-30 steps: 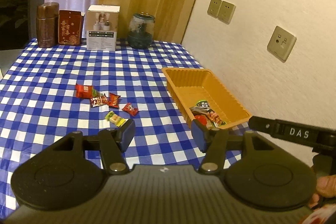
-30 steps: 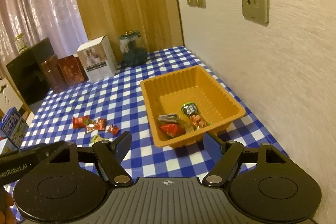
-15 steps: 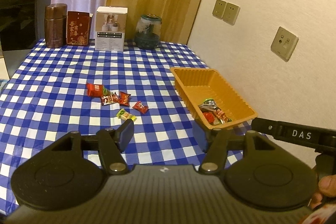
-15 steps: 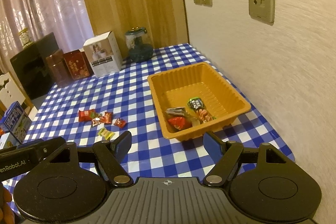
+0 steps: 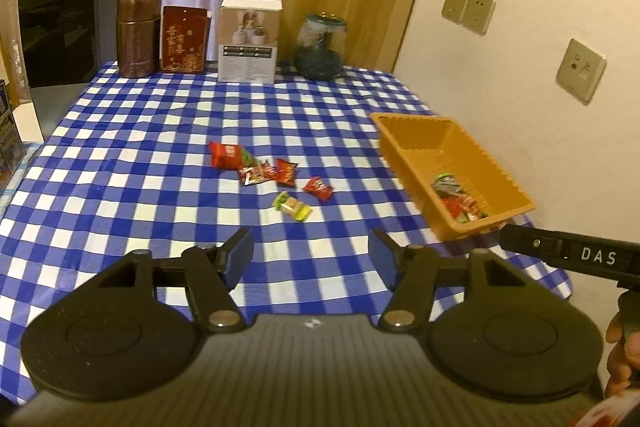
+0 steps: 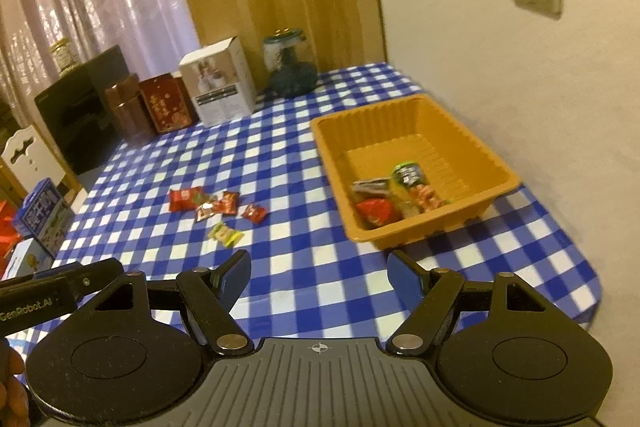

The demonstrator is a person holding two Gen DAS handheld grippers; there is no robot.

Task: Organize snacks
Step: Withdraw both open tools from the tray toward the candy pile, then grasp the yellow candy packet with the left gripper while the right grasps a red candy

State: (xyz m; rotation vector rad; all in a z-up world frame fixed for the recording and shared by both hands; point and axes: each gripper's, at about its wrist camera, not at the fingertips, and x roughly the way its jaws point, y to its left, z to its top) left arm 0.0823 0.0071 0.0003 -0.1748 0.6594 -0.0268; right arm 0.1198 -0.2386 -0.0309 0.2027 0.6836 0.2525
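Note:
Several small wrapped snacks lie loose on the blue checked tablecloth: red packets (image 5: 228, 155) (image 6: 185, 199) and a yellow-green sweet (image 5: 292, 207) (image 6: 226, 235). An orange tray (image 5: 404, 143) (image 6: 332, 147) at the right, beside the wall, holds several more snack packets (image 6: 414, 183). My left gripper (image 5: 310, 251) hangs open over the near part of the table, short of the loose snacks, nothing between its fingers. My right gripper (image 6: 318, 269) is open too, empty, in front of the tray's near corner.
At the table's far edge stand a brown canister (image 5: 138, 35), a red box (image 5: 184, 39), a white carton (image 5: 250, 41) and a glass jar (image 5: 320, 47). A black appliance (image 5: 68, 23) sits far left. The wall with sockets (image 5: 468, 9) runs along the right. Boxes (image 6: 40, 215) lie left of the table.
Both grippers have drawn back toward the near edge of the table, so snacks and tray look smaller and farther. The left jaws stand slightly wider. Nothing was picked up.

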